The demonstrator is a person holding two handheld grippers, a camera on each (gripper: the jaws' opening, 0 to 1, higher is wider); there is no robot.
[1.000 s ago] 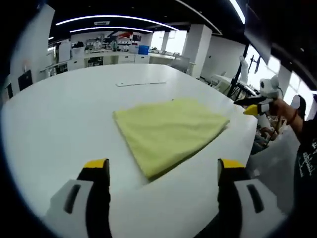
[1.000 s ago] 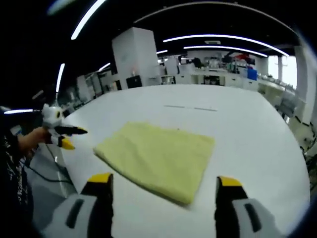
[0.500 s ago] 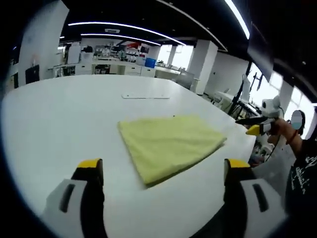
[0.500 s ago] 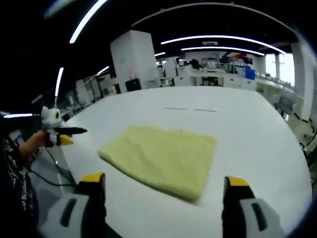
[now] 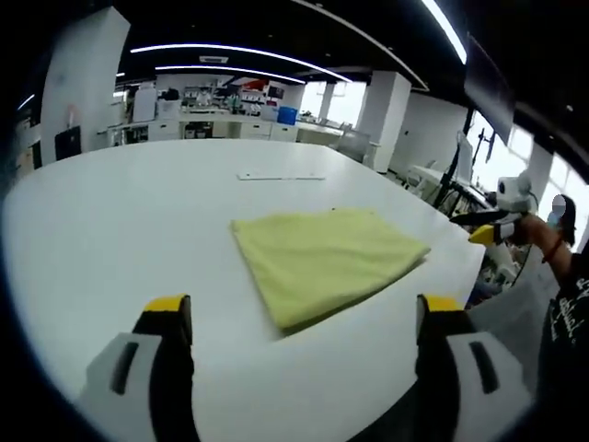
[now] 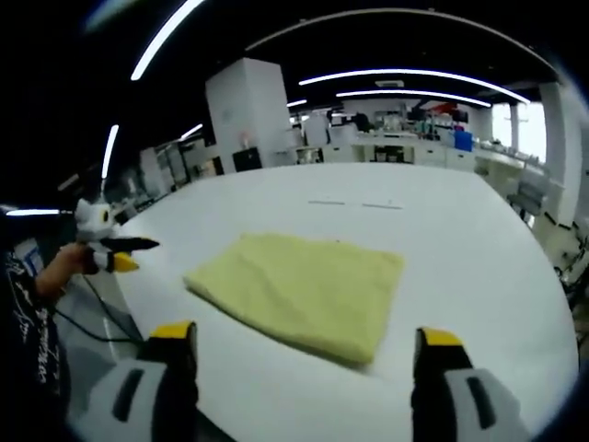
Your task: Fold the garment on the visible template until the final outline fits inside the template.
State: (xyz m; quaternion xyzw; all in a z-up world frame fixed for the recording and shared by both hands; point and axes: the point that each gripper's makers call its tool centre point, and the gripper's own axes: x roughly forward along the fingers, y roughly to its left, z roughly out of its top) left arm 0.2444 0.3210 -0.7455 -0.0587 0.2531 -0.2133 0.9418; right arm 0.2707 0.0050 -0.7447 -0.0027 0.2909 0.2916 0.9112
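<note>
1. The yellow garment (image 5: 324, 262) lay folded into a compact rectangle near the white table's (image 5: 120, 221) near edge.
2. The left gripper (image 5: 299, 318) and right gripper (image 6: 299, 345) hung released, holding nothing, apart from the cloth.
3. No template outline was discernible; folding looked essentially finished.

Soft, matt yellow cloth garment (image 5: 324, 262) on smooth, faintly glossy white table (image 5: 110, 230).
</note>
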